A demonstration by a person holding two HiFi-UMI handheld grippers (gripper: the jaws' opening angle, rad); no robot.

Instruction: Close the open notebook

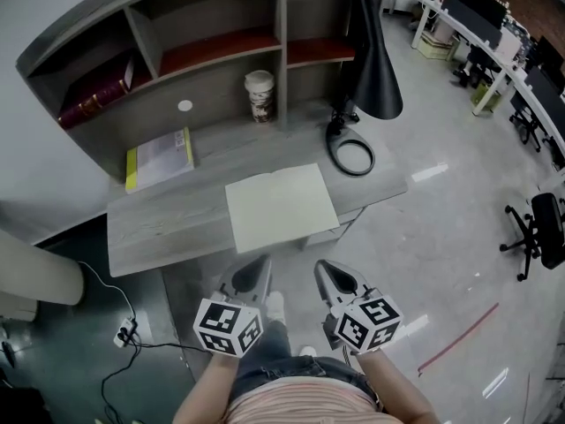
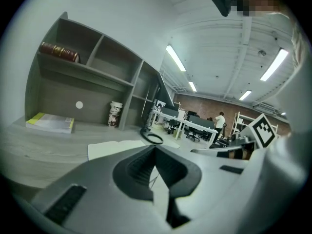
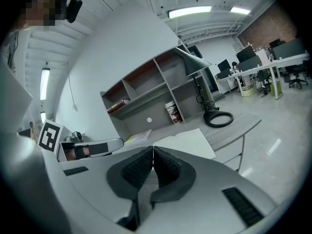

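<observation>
**Head view.** The notebook (image 1: 281,206) lies open and flat on the counter (image 1: 159,223), near the front edge. Both pale pages face up, and the spine fold runs from front to back. My left tongs (image 1: 260,261) and right tongs (image 1: 323,266) hang side by side below the counter's front edge, pointing at the notebook but well apart from it. Neither touches a page or a cover. A yellow-edged book (image 1: 159,159) lies farther back to the left, and a cup (image 1: 259,95) stands by the shelf. Neither is in the way.

**Left gripper view.** The left tongs (image 2: 155,148) have their jaw tips together with nothing between them. The notebook (image 2: 112,147) shows beyond the tips, open and out of reach.

**Right gripper view.** The right tongs (image 3: 152,150) are closed, ribbed pads face to face, and empty. The notebook (image 3: 190,140) lies ahead, spread open on the counter.

**Progress.** No part of the closing is done. I judge this to be the approach stage. Still to do:

1. Reach the notebook.
2. Get under one cover.
3. Fold that cover over the other half.
</observation>
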